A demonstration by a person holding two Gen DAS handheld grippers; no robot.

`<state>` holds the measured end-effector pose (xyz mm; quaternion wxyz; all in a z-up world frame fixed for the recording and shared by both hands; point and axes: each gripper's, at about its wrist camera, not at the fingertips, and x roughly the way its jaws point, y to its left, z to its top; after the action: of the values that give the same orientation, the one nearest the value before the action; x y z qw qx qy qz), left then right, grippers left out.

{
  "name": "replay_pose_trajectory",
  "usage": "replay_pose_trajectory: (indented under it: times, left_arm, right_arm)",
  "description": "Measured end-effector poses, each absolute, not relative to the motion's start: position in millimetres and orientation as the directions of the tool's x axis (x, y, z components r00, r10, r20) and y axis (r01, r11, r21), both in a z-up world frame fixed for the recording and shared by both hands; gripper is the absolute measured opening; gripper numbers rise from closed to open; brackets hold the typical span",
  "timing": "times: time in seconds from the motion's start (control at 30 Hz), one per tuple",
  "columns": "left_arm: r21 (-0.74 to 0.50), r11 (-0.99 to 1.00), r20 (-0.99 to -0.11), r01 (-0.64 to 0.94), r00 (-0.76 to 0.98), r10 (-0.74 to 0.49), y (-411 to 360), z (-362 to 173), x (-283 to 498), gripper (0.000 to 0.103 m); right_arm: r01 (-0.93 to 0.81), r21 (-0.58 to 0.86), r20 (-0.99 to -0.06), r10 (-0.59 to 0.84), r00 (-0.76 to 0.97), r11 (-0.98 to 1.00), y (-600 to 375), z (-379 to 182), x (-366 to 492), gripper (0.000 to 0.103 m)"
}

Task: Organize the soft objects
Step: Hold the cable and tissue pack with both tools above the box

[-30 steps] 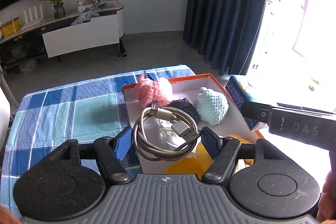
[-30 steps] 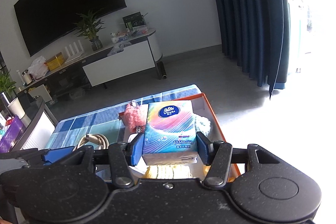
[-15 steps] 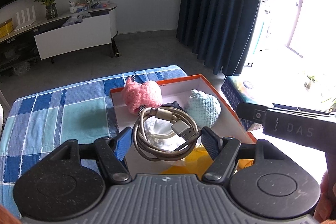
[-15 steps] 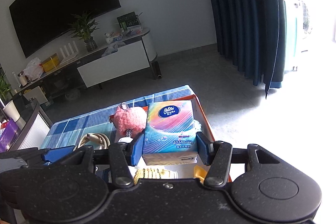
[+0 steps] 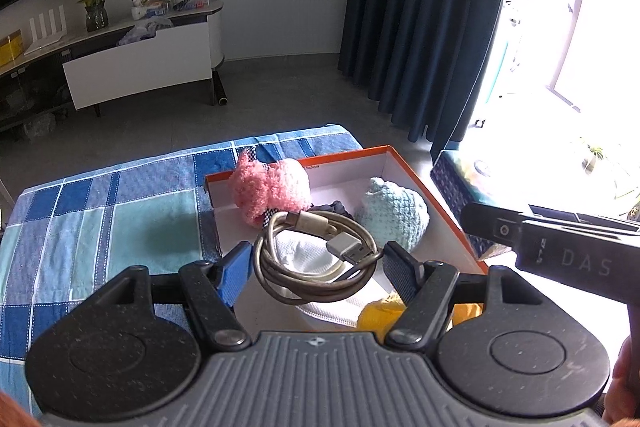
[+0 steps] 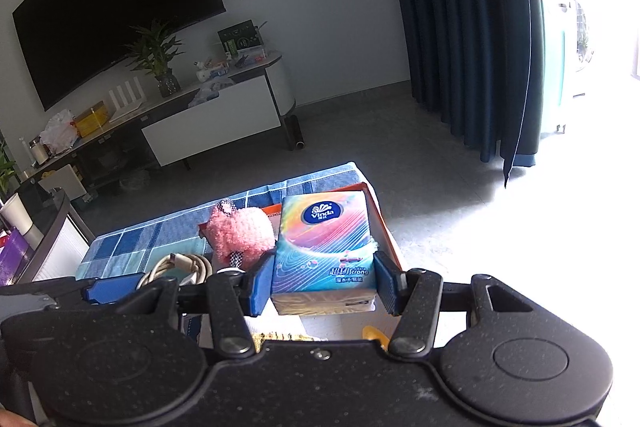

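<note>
We are gripping a coiled charging cable [image 5: 316,259] in the left gripper [image 5: 316,269], its blue pads pressing the coil's two sides at a moderate spread, above the orange-rimmed box [image 5: 424,183]. In the right gripper [image 6: 322,285] we are clamping a pack of tissues [image 6: 324,247] by its sides, also over the box. Inside it we are seeing a pink plush toy [image 5: 270,189] at the far left corner, a light blue knitted piece [image 5: 394,217] to its right, a white cloth [image 5: 308,259] and something yellow [image 5: 380,313] nearer us. The box is sitting on a blue checked tablecloth [image 5: 100,219].
</note>
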<state>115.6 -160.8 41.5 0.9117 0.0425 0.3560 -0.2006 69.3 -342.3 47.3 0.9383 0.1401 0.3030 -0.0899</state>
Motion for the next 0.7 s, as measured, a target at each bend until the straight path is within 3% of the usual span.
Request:
replay_pose_trajectory:
  times: [0.7]
  left_arm:
    - [-0.090,0.909,-0.674,0.408,0.647,-0.357,-165,36,133,0.072]
  right_arm:
    - [0.256,0.213,-0.600,-0.080,0.796,0.943,-352,43,81,0.064]
